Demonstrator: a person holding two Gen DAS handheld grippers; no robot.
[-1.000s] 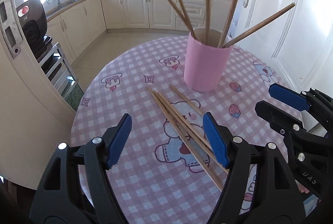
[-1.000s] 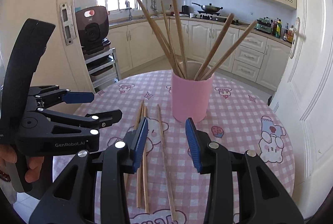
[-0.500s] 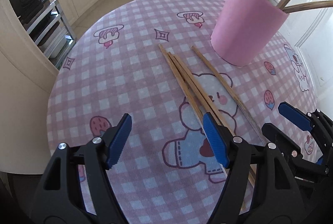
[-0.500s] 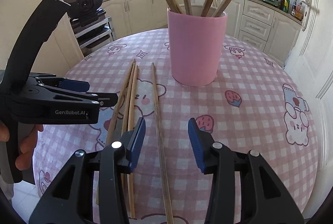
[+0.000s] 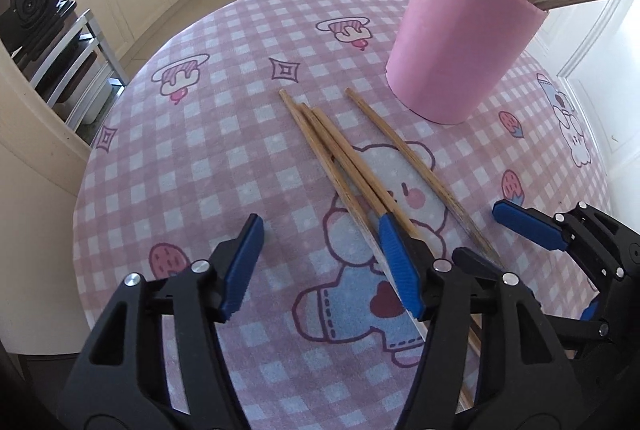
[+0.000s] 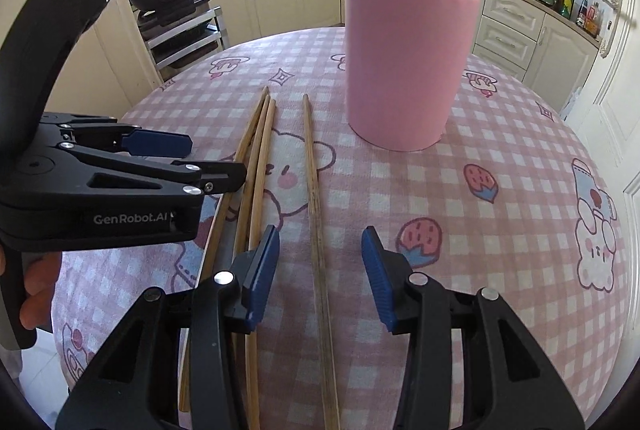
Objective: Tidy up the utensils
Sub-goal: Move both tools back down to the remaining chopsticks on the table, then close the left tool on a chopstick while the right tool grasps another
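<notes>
From your left wrist camera, your left gripper (image 5: 320, 262) hangs low over the round table with the pink checked cartoon cloth (image 5: 224, 158), its blue-padded jaws spread wide with nothing between them. Three wooden chopsticks lying in a tight bundle (image 5: 340, 158) run diagonally across the cloth, and their near ends pass under your right-hand pad. A fourth, single wooden chopstick (image 5: 404, 158) lies just beside them, apart from the bundle, on the side nearer the tall pink cylindrical holder (image 5: 460, 42). That holder stands upright near the far edge and already carries several chopsticks leaning outward. Your right gripper (image 5: 496, 234) shows at the right edge, close to the single chopstick's near end.

From your right wrist camera, your right gripper (image 6: 320, 270) is also spread wide, and the single chopstick (image 6: 314, 190) lies on the cloth between its two blue pads, not touched by either. The bundle of three (image 6: 256, 158) lies just left of your left pad. Your left gripper (image 6: 200, 162) hovers over the bundle, jaws apart. The pink holder (image 6: 404, 70) stands beyond, to the right.
</notes>
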